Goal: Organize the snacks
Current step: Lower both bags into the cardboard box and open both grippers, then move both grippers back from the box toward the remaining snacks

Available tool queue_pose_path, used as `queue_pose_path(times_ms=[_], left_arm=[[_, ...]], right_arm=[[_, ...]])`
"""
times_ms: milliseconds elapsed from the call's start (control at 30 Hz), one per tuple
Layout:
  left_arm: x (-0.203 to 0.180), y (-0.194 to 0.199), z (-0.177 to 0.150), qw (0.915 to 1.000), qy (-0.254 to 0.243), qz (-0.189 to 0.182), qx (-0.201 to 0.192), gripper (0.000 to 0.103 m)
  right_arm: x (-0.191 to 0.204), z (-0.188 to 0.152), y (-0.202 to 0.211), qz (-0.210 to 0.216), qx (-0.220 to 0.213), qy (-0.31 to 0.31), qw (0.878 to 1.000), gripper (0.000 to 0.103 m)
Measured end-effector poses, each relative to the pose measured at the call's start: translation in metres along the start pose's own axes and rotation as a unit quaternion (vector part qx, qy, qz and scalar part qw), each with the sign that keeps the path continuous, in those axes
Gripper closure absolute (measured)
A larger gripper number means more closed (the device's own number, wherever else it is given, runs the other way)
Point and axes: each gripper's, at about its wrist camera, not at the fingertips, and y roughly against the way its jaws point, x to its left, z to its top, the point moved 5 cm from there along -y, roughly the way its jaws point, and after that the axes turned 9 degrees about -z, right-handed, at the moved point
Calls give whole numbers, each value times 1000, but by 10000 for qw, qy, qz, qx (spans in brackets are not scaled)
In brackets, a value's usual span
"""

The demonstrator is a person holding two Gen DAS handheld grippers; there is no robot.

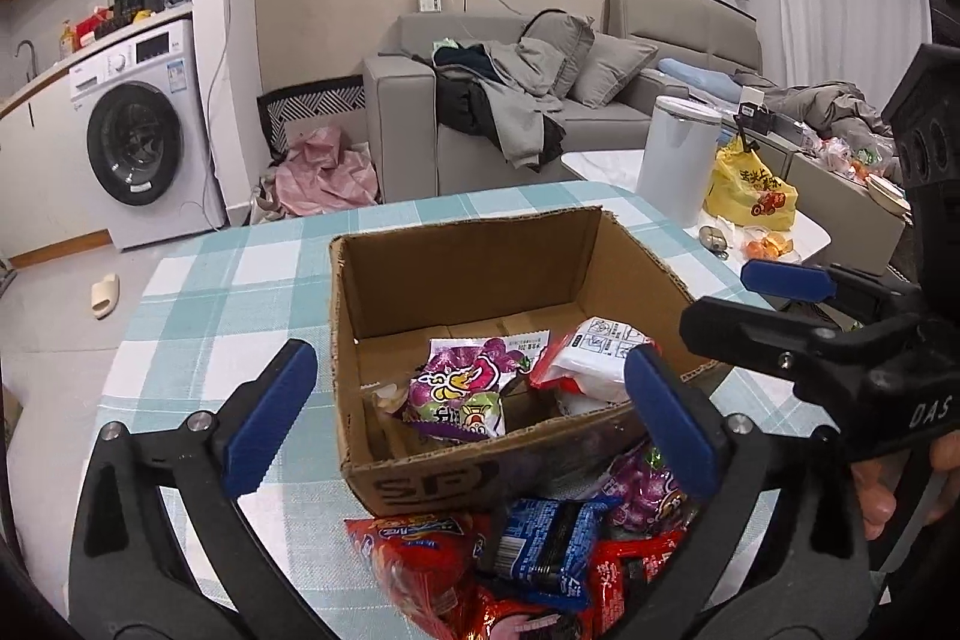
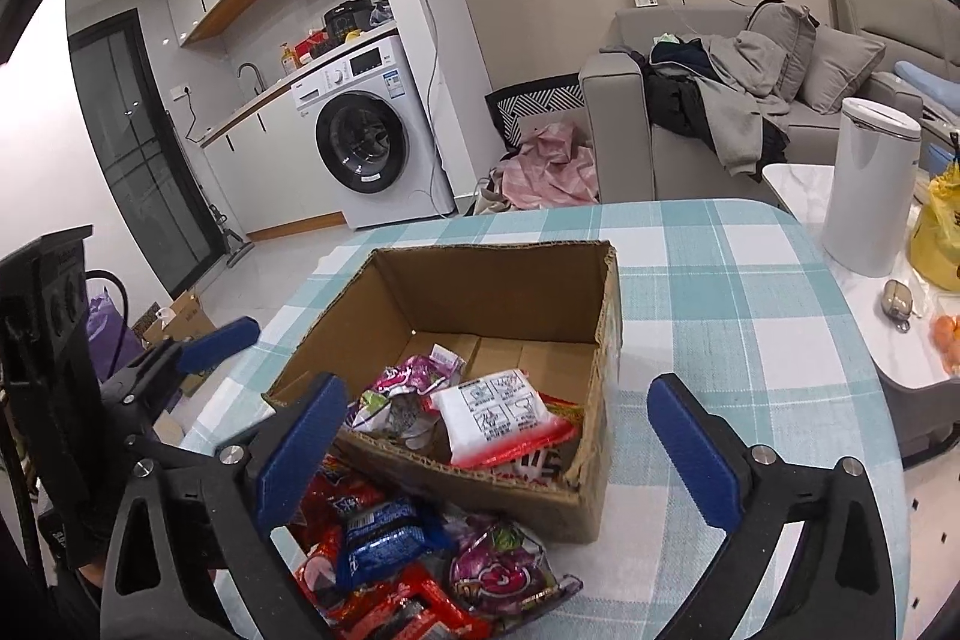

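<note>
An open cardboard box point(image 1: 462, 274) point(image 2: 492, 280) stands on the checked tablecloth. Inside lie a purple snack bag point(image 1: 459, 391) point(image 2: 414, 370) and a white-and-red packet point(image 1: 591, 355) point(image 2: 501, 415). In front of the box is a pile of snacks: a blue packet point(image 1: 549, 541) point(image 2: 384, 535), red packets point(image 1: 414, 562) point(image 2: 384, 604) and a purple bag point(image 1: 645, 490) point(image 2: 504, 574). My left gripper point(image 1: 474, 418) is open and empty, above the pile at the box's near wall. My right gripper point(image 2: 498, 460) is open and empty over the box's near edge. It also shows in the left wrist view point(image 1: 774, 304).
The table point(image 2: 720, 280) has blue-white checked cloth. A white canister point(image 2: 870, 184), yellow bag point(image 1: 750, 190) and oranges sit on a white side table at right. A grey sofa with clothes, a washing machine point(image 1: 138, 142) and pink cloth on the floor lie beyond.
</note>
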Motion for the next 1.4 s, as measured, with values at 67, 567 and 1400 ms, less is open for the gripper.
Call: queue_pose_path(times_ms=[67, 567, 1400], left_arm=[[-2, 9, -2, 10000, -33, 5, -10, 1], [24, 83, -36, 9994, 290, 187, -78, 1], [53, 35, -78, 9957, 613, 300, 632, 1]], right_arm=[[-1, -3, 4, 6, -2, -14, 10000, 1], [-3, -43, 31, 59, 214, 37, 9997, 1], [-26, -83, -3, 133, 734, -365, 9965, 1]])
